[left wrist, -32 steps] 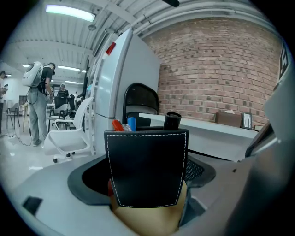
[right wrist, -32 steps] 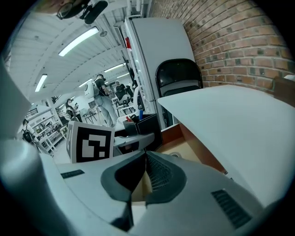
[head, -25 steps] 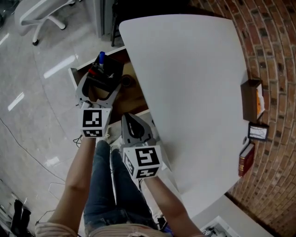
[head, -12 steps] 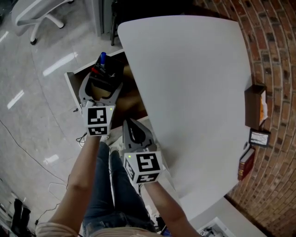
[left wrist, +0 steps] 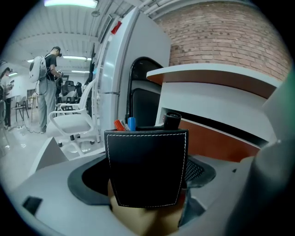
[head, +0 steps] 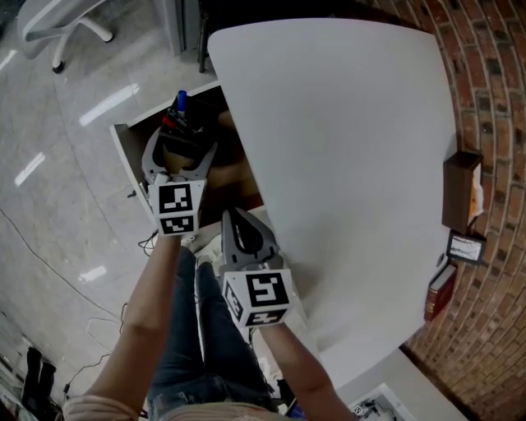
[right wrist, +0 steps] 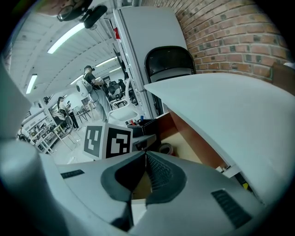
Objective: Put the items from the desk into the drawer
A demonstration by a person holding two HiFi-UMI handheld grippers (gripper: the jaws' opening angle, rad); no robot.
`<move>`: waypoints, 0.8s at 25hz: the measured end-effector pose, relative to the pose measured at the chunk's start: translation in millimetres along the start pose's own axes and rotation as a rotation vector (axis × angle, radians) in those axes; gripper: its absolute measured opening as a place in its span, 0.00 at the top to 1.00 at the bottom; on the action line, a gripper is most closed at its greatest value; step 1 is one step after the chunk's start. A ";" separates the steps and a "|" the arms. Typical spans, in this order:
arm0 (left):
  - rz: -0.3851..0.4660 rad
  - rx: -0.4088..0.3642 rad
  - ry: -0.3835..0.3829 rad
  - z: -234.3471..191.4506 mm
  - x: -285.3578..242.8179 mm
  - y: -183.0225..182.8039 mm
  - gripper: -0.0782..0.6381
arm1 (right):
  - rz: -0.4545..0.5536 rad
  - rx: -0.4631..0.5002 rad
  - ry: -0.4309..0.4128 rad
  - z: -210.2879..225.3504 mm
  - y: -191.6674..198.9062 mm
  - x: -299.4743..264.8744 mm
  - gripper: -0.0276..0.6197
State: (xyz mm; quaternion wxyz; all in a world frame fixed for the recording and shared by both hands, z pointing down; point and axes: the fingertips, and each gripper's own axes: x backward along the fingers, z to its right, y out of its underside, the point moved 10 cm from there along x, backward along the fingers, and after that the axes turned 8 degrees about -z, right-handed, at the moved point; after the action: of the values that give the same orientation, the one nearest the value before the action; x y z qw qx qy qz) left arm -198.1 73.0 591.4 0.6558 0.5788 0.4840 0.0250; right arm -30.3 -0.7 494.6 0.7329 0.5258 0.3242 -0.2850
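Hanging upright over the open drawer (head: 122, 150), the black pen holder (left wrist: 146, 168) sits clamped in the fingers of the left gripper (head: 179, 156) — those of the right gripper (right wrist: 145, 156) pressed together, empty.

A brick wall (head: 485, 123) runs well off to the right of my right gripper (head: 234, 215). Glossy pale floor (head: 66, 164) spreads left of my left gripper (head: 181, 146), streaked with reflected light. Ahead-left of it stands a white office chair (left wrist: 73, 123), straight ahead a black chair (left wrist: 143, 87), with strip lights (left wrist: 71, 3) overhead.

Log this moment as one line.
left gripper: shut on pen holder, above open drawer | right gripper: shut, empty
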 end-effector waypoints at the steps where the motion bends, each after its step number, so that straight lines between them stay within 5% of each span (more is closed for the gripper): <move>1: -0.010 -0.001 -0.001 1.1 -1.9 2.6 0.27 | -0.001 -0.001 0.003 0.8 0.1 -0.2 0.93; 20: -0.055 -0.003 -0.019 7.2 -16.5 24.3 0.27 | -0.014 -0.017 0.014 7.0 5.8 -3.8 0.93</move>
State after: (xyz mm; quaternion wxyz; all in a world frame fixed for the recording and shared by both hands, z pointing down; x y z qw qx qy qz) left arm -189.3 65.9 619.5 0.6618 0.5644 0.4933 0.0022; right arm -27.0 -5.5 502.6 0.7332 0.5190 0.3354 -0.2838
